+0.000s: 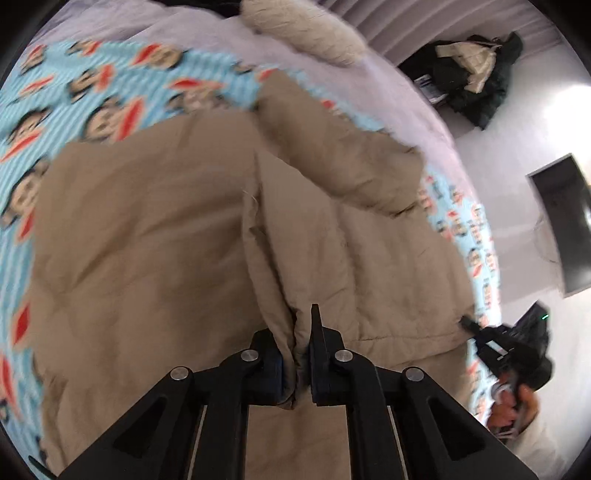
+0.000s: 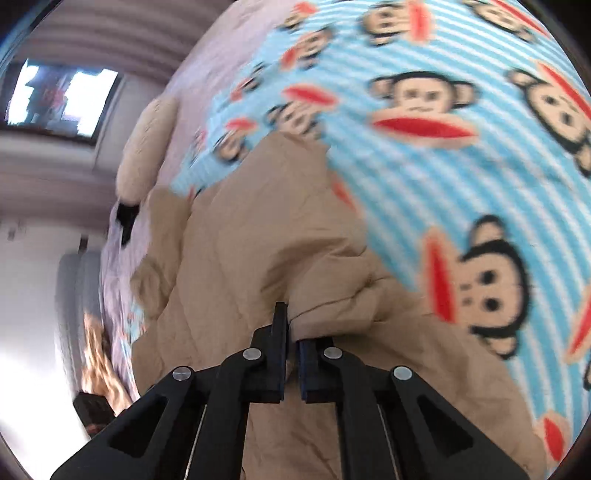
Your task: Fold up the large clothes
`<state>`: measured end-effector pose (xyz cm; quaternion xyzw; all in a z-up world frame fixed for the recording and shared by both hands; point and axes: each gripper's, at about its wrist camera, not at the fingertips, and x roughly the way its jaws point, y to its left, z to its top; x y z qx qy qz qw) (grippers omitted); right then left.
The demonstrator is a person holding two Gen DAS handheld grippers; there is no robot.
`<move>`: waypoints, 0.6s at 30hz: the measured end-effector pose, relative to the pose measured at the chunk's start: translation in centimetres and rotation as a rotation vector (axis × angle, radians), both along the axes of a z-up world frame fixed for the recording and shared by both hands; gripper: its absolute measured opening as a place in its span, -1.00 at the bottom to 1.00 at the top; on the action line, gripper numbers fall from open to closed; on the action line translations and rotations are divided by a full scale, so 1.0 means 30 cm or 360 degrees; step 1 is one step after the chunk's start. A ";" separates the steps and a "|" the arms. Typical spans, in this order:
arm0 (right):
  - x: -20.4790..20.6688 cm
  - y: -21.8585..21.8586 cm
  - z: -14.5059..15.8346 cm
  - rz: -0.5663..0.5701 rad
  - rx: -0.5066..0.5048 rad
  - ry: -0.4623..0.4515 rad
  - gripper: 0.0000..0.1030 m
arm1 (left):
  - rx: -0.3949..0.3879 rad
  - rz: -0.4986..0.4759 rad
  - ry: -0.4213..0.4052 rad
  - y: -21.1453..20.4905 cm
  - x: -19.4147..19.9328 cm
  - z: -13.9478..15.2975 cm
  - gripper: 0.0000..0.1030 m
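Looks like you're mid-fold here: both hands have a pinch of the tan quilted coat [image 1: 155, 221] and the blur says things are moving. Your left gripper [image 1: 297, 354] has its fingers nearly closed on a bunched ridge of fabric near the middle seam, and your right gripper [image 2: 291, 354] is clamped down the same way on a puckered edge of the coat. In the left view you can also spot the right one out at the far hem.

The coat sits on the monkey-print blanket [image 2: 443, 166] on the bed [image 1: 332, 92], mostly spread out, one sleeve flopped across the upper part, puffy and wrinkled with lots of loft. A fluffy pillow [image 1: 306, 29] sits further up the bed, well apart from it.

Next move, I'd guess, is carrying both pinches over together so the panel lands flat. Keep them level, since padded stuff like this probably springs back and slides if one side lags
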<state>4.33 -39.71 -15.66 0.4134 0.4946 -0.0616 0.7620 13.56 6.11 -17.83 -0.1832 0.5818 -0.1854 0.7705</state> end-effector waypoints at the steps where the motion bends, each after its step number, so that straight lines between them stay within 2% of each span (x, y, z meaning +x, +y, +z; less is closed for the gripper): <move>1: 0.010 0.037 -0.009 0.0065 -0.0048 0.0021 -0.90 | 0.0016 0.0018 0.0034 0.017 -0.008 -0.029 -0.78; 4: 0.018 0.091 -0.072 0.0121 -0.0089 0.0086 -0.90 | 0.0076 0.0006 0.0043 0.032 -0.020 -0.091 -0.77; 7: -0.002 0.089 -0.093 0.0057 -0.0059 0.0088 -0.90 | 0.0166 -0.0020 -0.0002 0.014 -0.021 -0.071 -0.73; 9: -0.005 0.095 -0.081 0.0068 -0.0088 0.0091 -0.90 | 0.0269 -0.0007 -0.0047 0.012 -0.030 -0.038 -0.65; 12: -0.003 0.106 -0.060 0.0116 -0.0128 0.0113 -0.86 | 0.0393 0.0041 -0.0071 0.050 -0.042 0.006 -0.65; 13: -0.005 0.110 -0.047 0.0136 -0.0138 0.0139 -0.84 | 0.0467 0.0055 -0.0093 0.067 -0.048 0.026 -0.65; 14: -0.010 0.113 -0.033 0.0171 -0.0155 0.0176 -0.78 | 0.0544 0.0058 -0.0123 0.080 -0.052 0.047 -0.65; 15: 0.004 0.124 -0.024 0.0206 -0.0175 0.0204 -0.62 | 0.0583 0.0060 -0.0145 0.095 -0.054 0.064 -0.65; 18: -0.041 0.152 0.065 0.0327 -0.0290 0.0189 -0.54 | 0.0548 0.0066 -0.0196 0.131 -0.058 0.119 -0.65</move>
